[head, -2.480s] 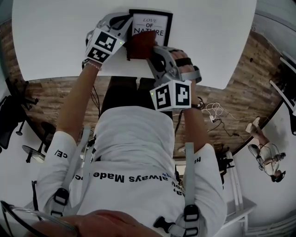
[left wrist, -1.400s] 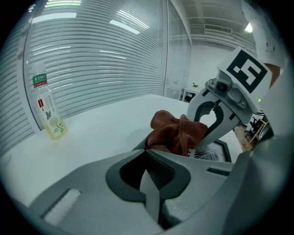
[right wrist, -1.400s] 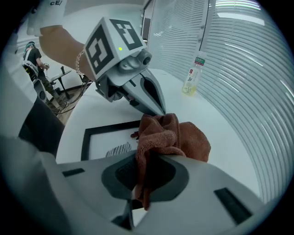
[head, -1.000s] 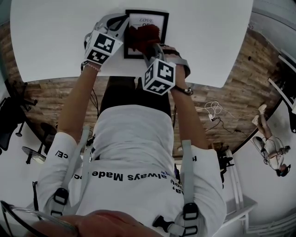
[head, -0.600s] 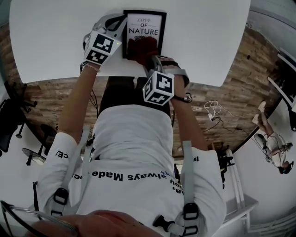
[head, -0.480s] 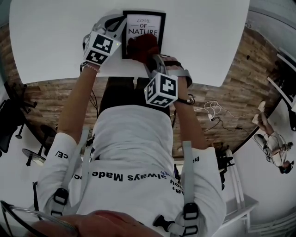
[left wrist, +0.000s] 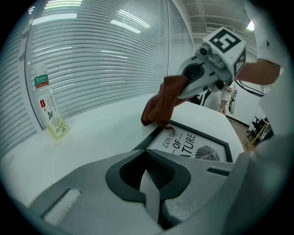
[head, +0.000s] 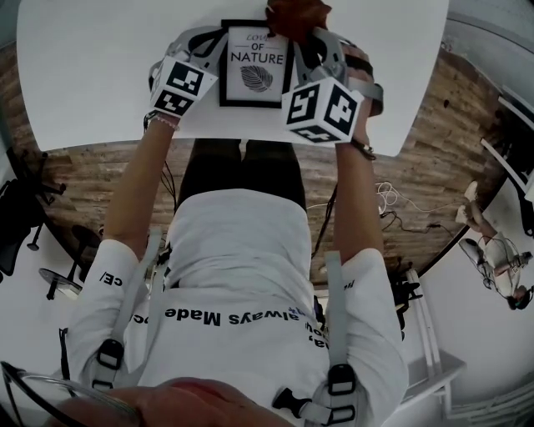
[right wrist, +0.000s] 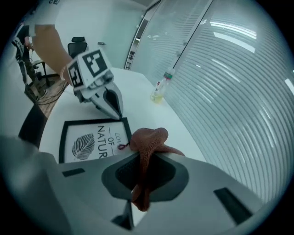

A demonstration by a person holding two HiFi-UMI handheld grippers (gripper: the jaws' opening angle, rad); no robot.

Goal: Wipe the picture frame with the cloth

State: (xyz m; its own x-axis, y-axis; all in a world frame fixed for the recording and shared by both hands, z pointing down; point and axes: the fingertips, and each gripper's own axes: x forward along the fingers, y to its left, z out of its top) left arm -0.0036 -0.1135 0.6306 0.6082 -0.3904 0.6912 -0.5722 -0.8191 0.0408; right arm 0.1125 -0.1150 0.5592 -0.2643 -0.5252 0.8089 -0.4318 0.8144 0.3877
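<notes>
A black picture frame [head: 254, 62] with a leaf print and lettering lies flat on the white table [head: 100, 58]. My right gripper [head: 294, 23] is shut on a reddish-brown cloth [head: 296, 10], which hangs onto the frame's far edge. In the left gripper view the cloth [left wrist: 161, 104] touches the frame [left wrist: 197, 147] at its far corner. The right gripper view shows the cloth [right wrist: 148, 142] bunched between the jaws of the right gripper [right wrist: 138, 183]. My left gripper [head: 219, 40] is shut, its tips at the frame's left edge [right wrist: 117, 111].
A clear bottle [left wrist: 48, 110] of yellowish liquid with a green label stands on the table by the blinds, also in the right gripper view [right wrist: 160, 92]. The table's near edge [head: 250, 138] runs just in front of the person. Chairs and cables lie on the floor beyond.
My right gripper has carried the cloth from the frame's lower half up to its far edge, uncovering the leaf print. The left gripper has stayed at the frame's left edge.
</notes>
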